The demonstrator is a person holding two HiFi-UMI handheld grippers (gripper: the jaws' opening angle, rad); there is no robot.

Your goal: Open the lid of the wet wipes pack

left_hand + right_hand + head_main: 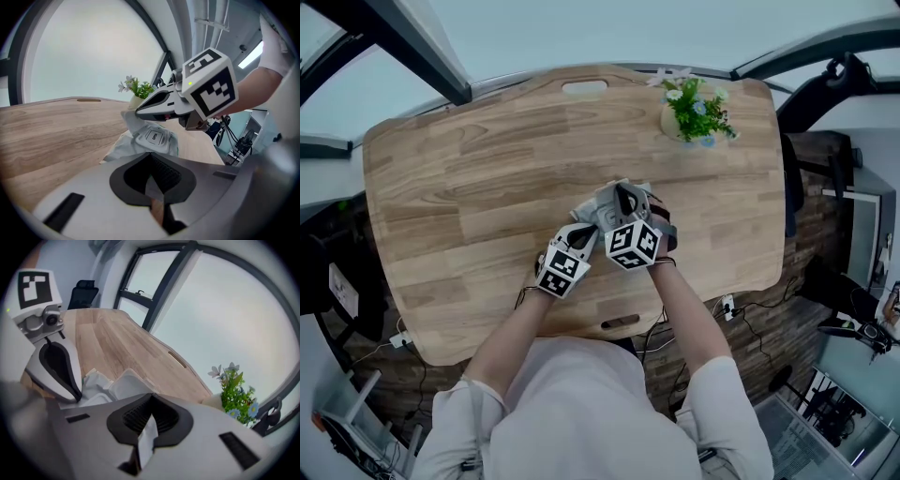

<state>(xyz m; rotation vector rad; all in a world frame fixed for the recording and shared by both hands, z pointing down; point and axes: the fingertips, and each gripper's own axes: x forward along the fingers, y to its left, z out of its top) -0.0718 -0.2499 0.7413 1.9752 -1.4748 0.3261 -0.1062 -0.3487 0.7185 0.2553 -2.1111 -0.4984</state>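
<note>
Right gripper view: my right tool is clamped shut on a thin white flap of the wet wipes pack; my left tool, closed, pinches its near edge.

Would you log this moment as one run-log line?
white wet wipes pack on wooden table | white flip lid: looks closed | left gripper: shut | right gripper: shut on white flap

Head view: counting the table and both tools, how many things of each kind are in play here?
Light wooden table: 1
White wet wipes pack: 1
Small pale pot of green leaves with white and blue flowers: 1
Handheld grey tool: 2, the left tool and the right tool
Total: 5
</note>
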